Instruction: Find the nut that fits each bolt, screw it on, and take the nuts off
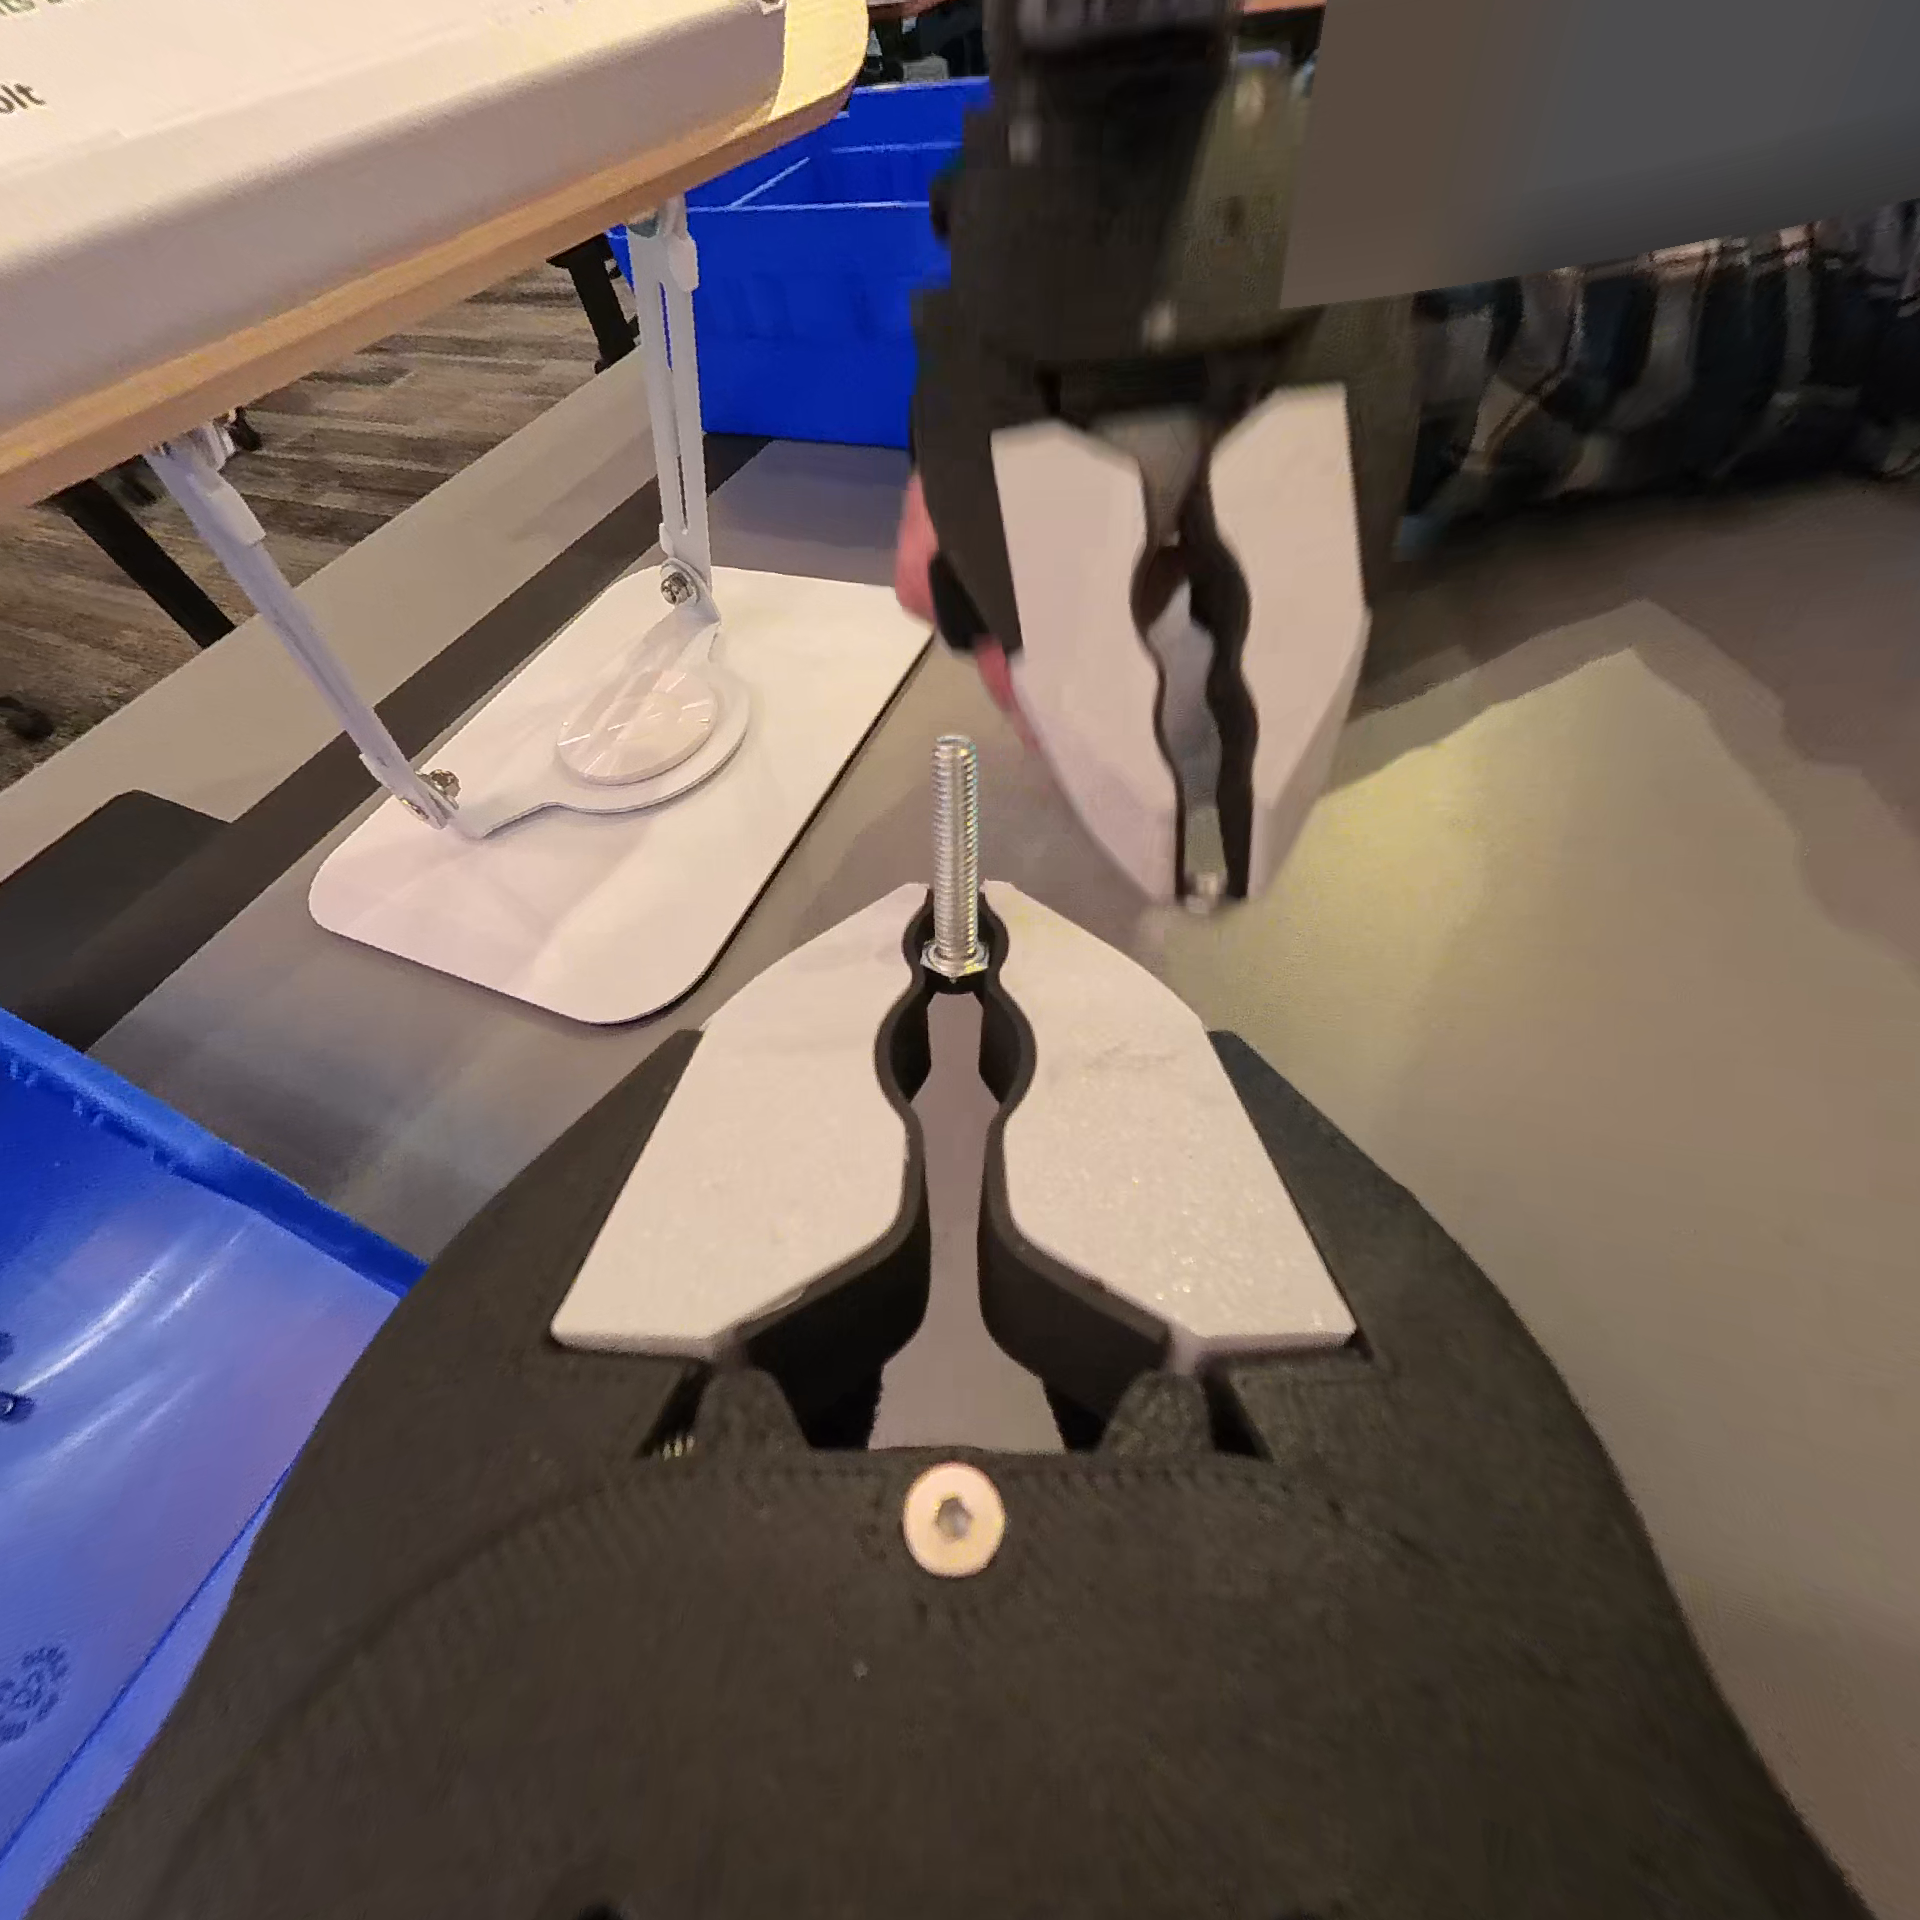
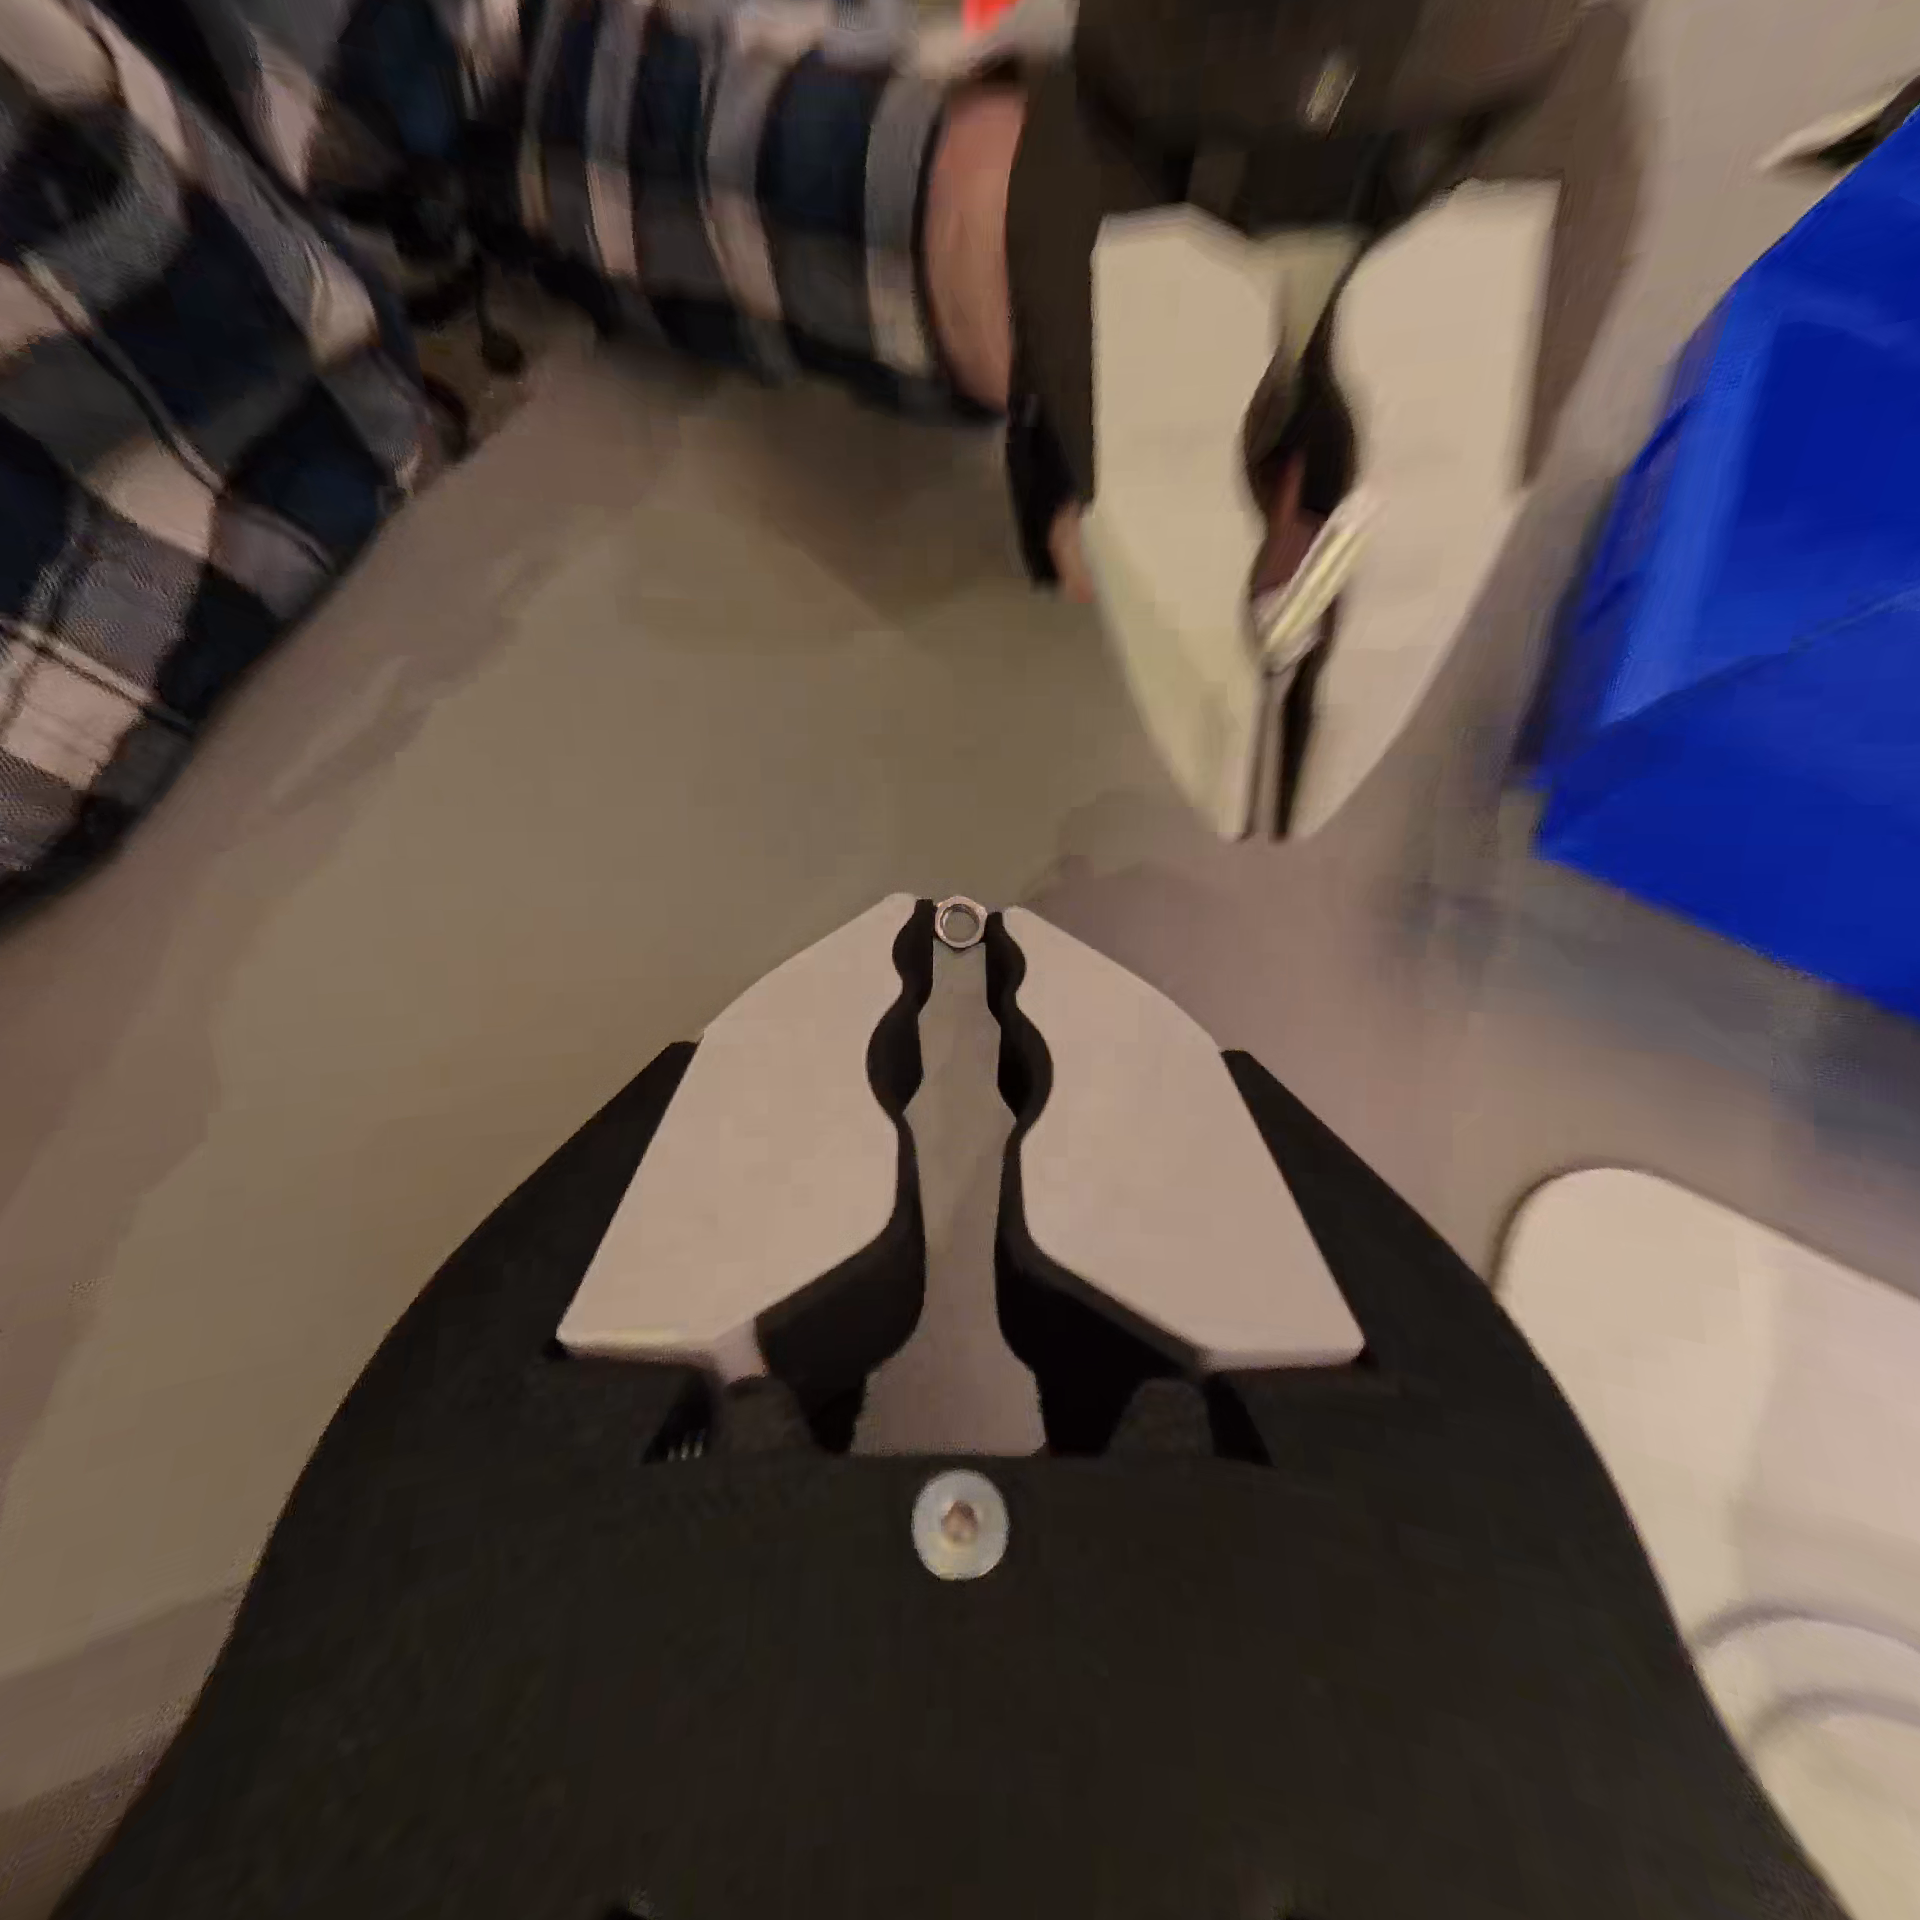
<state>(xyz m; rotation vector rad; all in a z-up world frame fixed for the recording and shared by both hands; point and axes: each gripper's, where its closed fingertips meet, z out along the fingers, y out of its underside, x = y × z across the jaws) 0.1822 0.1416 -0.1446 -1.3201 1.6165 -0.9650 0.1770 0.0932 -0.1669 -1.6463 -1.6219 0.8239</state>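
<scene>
Left gripper (image 1: 954, 935) pinches a silver threaded steel bolt (image 1: 953, 831) upright; right gripper (image 2: 958, 920), at two o'clock, pinches a small silver hex nut (image 2: 957, 922); threading apparently not begun.

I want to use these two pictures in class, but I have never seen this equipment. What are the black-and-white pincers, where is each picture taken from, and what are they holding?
They are two hand-held grippers, each carrying its own camera that looks along its fingers. In the left camera's picture, the left gripper clamps a silver bolt by its head end, the thread pointing away. In the right camera's, the right gripper pinches a small silver nut. Each picture also shows the other gripper farther off. Underneath is a grey table with a white stand and blue bins.
</scene>
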